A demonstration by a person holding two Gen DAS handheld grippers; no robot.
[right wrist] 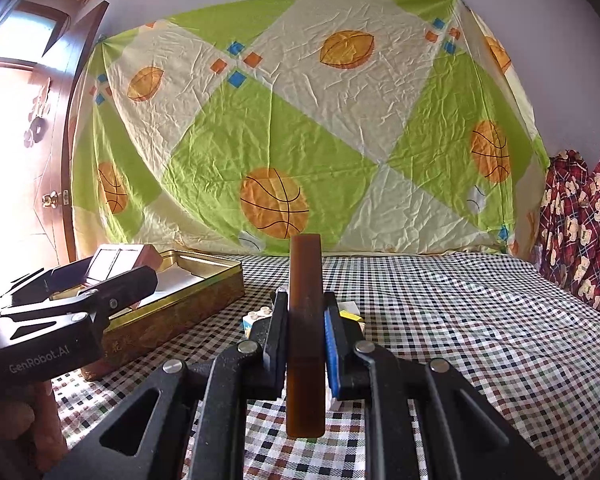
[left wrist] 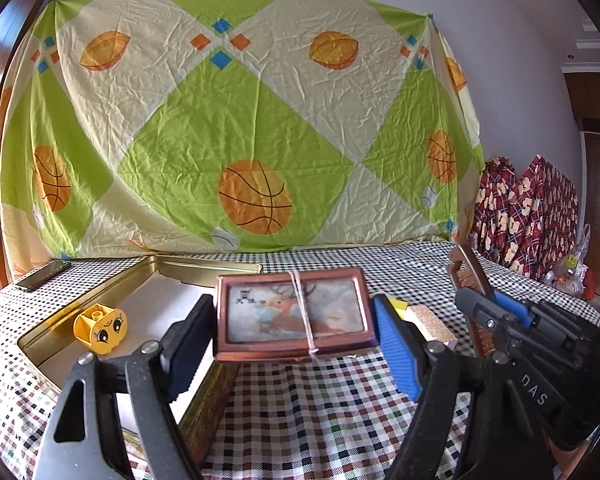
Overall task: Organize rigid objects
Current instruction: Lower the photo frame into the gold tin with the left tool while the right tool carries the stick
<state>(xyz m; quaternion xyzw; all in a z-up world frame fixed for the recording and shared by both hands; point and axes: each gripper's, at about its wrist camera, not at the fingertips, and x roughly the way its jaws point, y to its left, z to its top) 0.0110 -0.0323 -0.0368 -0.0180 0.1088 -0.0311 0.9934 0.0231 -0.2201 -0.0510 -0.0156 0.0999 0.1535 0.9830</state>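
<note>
- Left wrist view: the left gripper (left wrist: 294, 330) has its fingers clamped on the two short ends of a brown box (left wrist: 294, 314), whose lid shows a cartoon deer and has a rubber band (left wrist: 305, 312) round its middle.
- The box is held above the checked cloth of the desk (left wrist: 320, 400), at the near right edge of an open gold tin (left wrist: 100, 292).
- A yellow toy block (left wrist: 101, 328) with a cartoon face lies inside the tin, near its left wall.
- A phone (left wrist: 43, 275) lies on the desk behind the tin, to the left.
- To the right, the right gripper (left wrist: 486, 300) holds a brown comb (left wrist: 470, 276); a pale block (left wrist: 430, 320) lies on the cloth between the two grippers.
- Right wrist view: the right gripper (right wrist: 305, 332) has its fingers closed tight on the comb (right wrist: 305, 320), which stands upright, edge-on to the camera, above the cloth.
- Small blocks (right wrist: 350, 312) lie on the desk (right wrist: 460, 320) just behind the fingers, partly hidden.
- At left, the left gripper (right wrist: 112, 276) holds the box (right wrist: 118, 260) over the tin (right wrist: 188, 296).
</note>
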